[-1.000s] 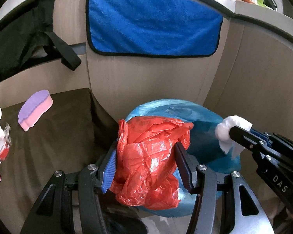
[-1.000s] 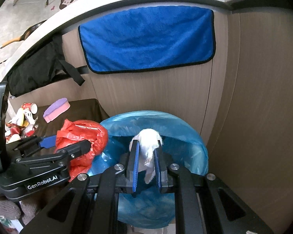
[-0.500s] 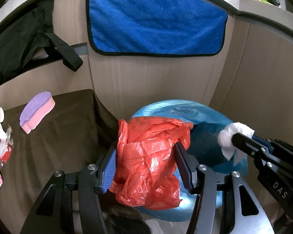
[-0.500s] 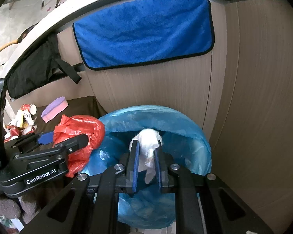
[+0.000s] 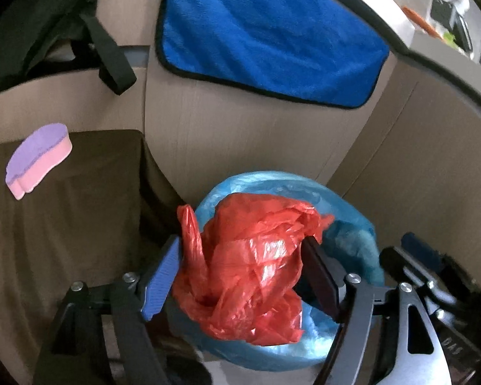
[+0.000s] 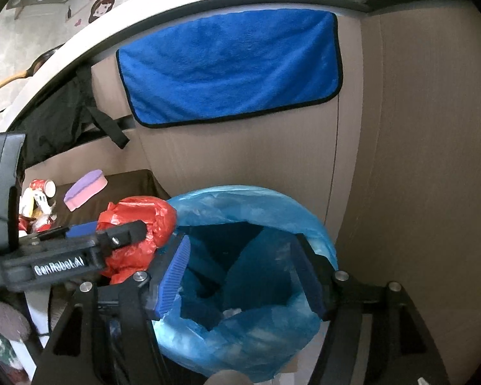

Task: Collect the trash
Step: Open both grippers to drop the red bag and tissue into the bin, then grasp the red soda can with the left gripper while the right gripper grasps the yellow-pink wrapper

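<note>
Trash is being dropped into a bin lined with a blue liner.

In the left wrist view, a crumpled red bag [image 5: 250, 266] is being seen between the jaws of the left gripper [image 5: 240, 276], which are being opened; the bag is bulging against both pads, so whether it is being pressed at all cannot be told for certain. The bin [image 5: 362, 234] is lying directly beyond and below these jaws, with the bag hanging over its near-left rim. A purple and pink sponge [image 5: 38, 157] is being left on the brown-covered counter [image 5: 80, 211], well apart to the left.

In the right wrist view, the jaws of the right gripper [image 6: 243, 279] are being opened over the mouth of the bin, with nothing between them; a small white scrap [image 6: 232, 312] is lying deep in the liner, straight below. The left gripper, with its bag, is nearer the bin's left rim, so a small shift toward the centre is judged to be needed for a clean drop. More wrappers [image 6: 37, 205] are lying on the counter, far left.
</note>
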Demonstrator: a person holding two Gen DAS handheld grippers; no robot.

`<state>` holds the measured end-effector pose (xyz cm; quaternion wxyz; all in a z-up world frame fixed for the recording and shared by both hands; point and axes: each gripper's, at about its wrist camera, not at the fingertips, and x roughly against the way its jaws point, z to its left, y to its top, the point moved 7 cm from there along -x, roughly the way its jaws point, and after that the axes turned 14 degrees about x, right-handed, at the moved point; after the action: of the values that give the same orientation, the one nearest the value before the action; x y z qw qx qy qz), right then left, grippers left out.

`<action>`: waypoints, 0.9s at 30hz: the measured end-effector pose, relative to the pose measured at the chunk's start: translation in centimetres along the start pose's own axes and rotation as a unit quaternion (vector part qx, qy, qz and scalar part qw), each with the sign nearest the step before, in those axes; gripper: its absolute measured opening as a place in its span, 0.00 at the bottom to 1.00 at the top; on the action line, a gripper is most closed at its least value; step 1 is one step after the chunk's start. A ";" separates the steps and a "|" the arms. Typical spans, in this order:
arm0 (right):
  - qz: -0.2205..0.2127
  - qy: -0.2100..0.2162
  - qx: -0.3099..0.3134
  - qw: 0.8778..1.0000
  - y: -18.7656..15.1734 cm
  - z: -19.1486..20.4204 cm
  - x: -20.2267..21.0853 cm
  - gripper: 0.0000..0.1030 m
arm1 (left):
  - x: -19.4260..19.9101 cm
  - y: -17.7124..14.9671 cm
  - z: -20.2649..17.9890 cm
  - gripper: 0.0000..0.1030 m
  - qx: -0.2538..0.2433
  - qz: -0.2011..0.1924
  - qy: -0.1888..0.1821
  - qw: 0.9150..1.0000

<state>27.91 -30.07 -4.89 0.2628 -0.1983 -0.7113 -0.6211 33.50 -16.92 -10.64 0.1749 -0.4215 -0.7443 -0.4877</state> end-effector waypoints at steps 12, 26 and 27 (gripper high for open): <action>-0.004 -0.031 -0.005 0.999 0.0 -1.9 0.7 0.61 | 1.7 2.7 -1.0 0.74 0.017 -0.011 -0.023 1.000; -0.032 0.038 0.014 0.999 1.2 4.4 3.0 0.61 | 15.6 1.4 13.0 0.74 -0.028 -0.092 0.077 0.992; -0.034 0.051 0.022 0.998 1.5 5.9 3.0 0.61 | 17.0 1.5 15.0 0.74 -0.021 -0.102 0.092 0.990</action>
<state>25.71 -24.20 -2.41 0.2817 -0.1364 -0.7166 -0.6233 27.00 4.18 -5.25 0.1833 -0.3002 -0.7539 -0.5549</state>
